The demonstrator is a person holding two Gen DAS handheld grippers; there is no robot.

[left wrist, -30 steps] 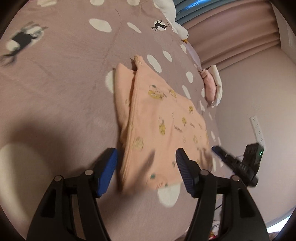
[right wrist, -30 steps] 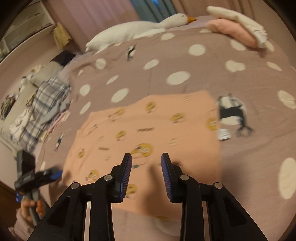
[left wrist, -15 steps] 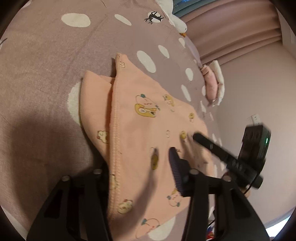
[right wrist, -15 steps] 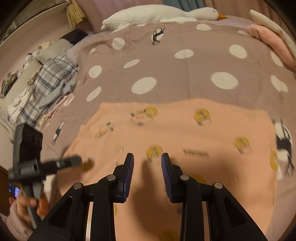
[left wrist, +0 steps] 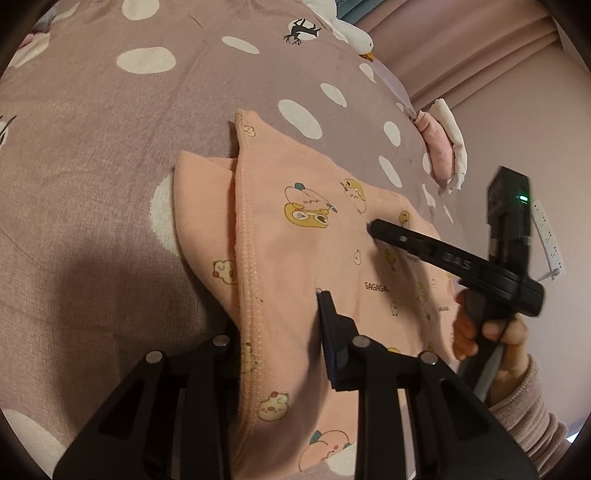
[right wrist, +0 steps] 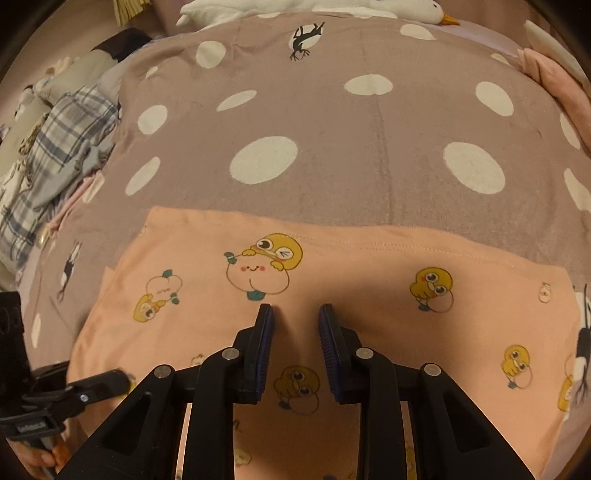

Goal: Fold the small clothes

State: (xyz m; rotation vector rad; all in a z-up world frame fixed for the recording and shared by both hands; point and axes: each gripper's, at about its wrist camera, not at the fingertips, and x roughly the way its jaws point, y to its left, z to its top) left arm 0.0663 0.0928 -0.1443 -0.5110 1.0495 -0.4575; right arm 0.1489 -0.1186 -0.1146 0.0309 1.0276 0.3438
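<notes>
Garment: your peach cartoon-print garment (left wrist: 314,236) lies on the mauve spotted blanket (left wrist: 92,147), a stitched hem running down its left side over a folded layer.
Left gripper: your left gripper (left wrist: 280,332) straddles that hem; the right finger (left wrist: 332,332) rests on top of the cloth, the left finger is hidden beneath it.
Right gripper: your right gripper (left wrist: 373,227) reaches in from the right, its tip touching the cloth; you cannot tell its jaw gap.
Hand: your right hand (left wrist: 491,332) grips its handle.
Background: a white goose toy (left wrist: 351,35) beside pink curtains (left wrist: 461,48).
</notes>
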